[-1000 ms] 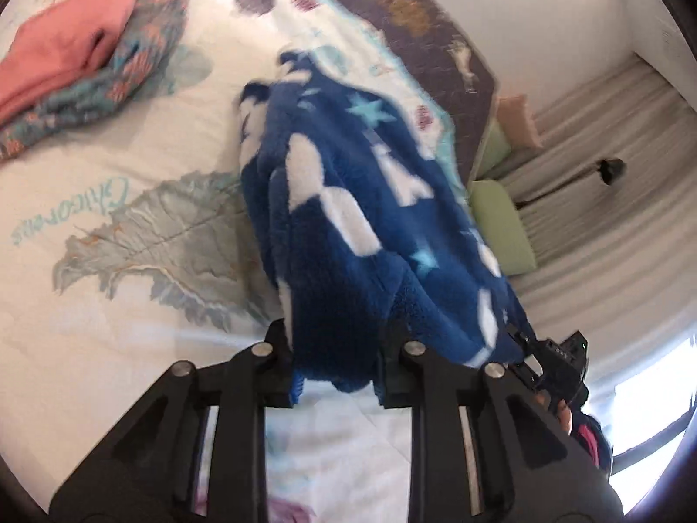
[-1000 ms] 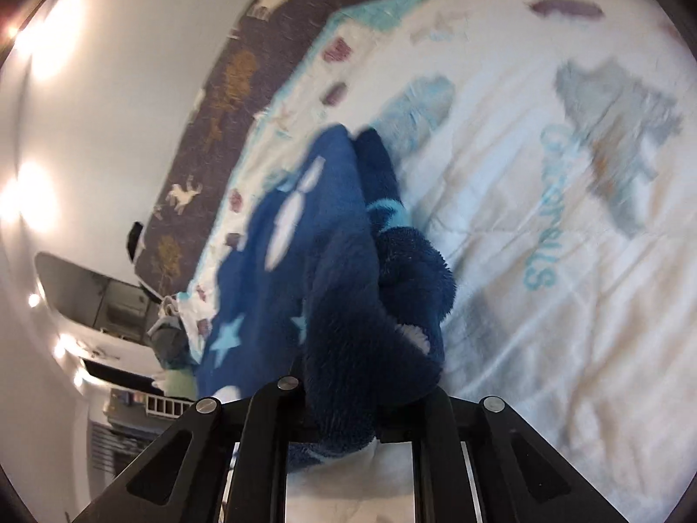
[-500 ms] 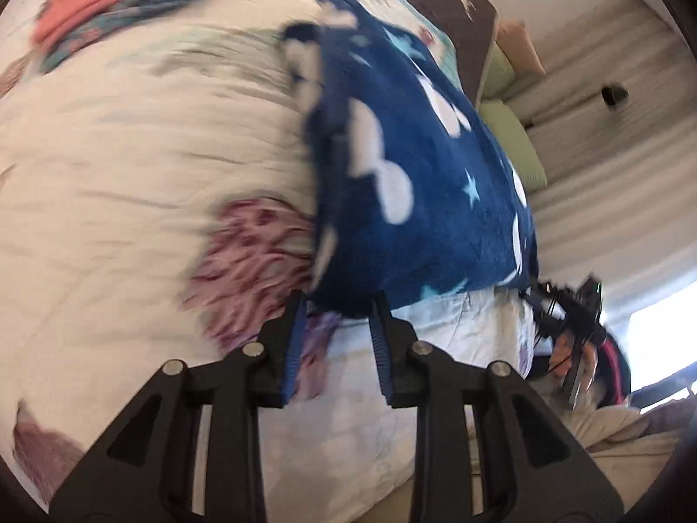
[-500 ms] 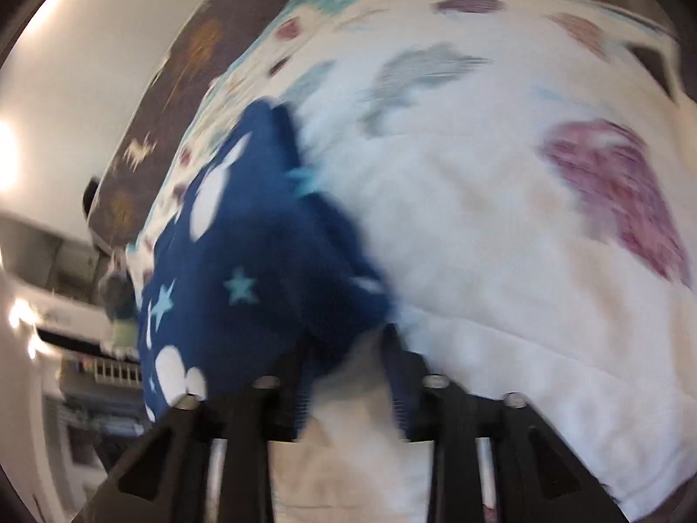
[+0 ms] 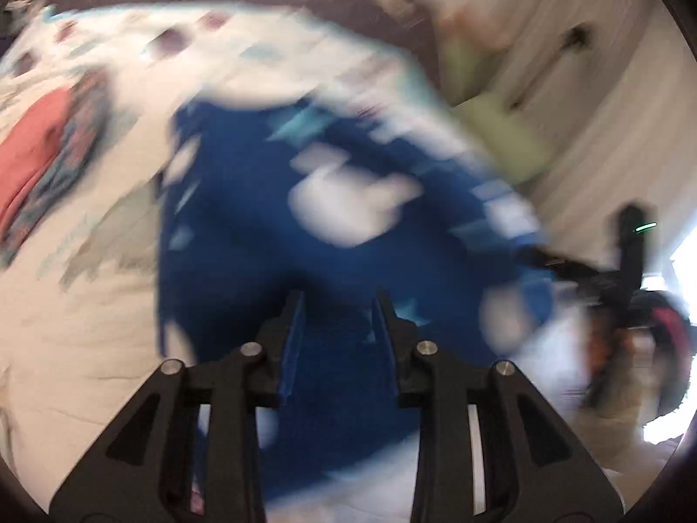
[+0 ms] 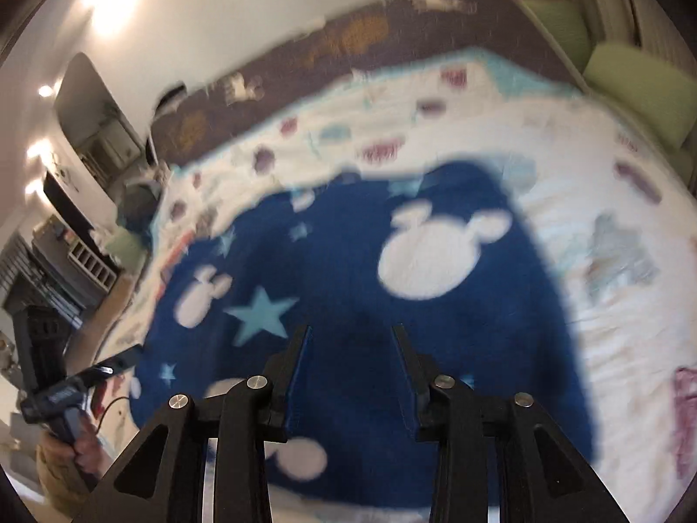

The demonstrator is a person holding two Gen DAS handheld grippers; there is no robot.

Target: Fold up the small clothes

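Spread across the whole scene, a white quilted bedcover (image 6: 618, 287) printed with purple, grey and teal patches, edged at the far side by a dark brown blanket with pale animal figures (image 6: 348, 39). Lying flat on the near part of that cover, a dark blue fleece garment with white mouse-head shapes and light blue stars (image 6: 348, 270), filling the centre of both wrist views. At the far right, against the wall, pale green cushions (image 6: 640, 87). At the far left in the left wrist view, a salmon-pink folded cloth (image 5: 30, 157) resting on a teal patterned cloth (image 5: 82, 130), well apart from the blue fleece (image 5: 244, 253). Left wrist view heavily motion-blurred. Left gripper (image 5: 340, 309) with jaws spread apart above the fleece, gripping nothing. Right gripper (image 6: 352, 342) likewise parted wide over the fleece, empty between the fingers. Left gripper's handle and hand showing small at the near left edge of the right wrist view.
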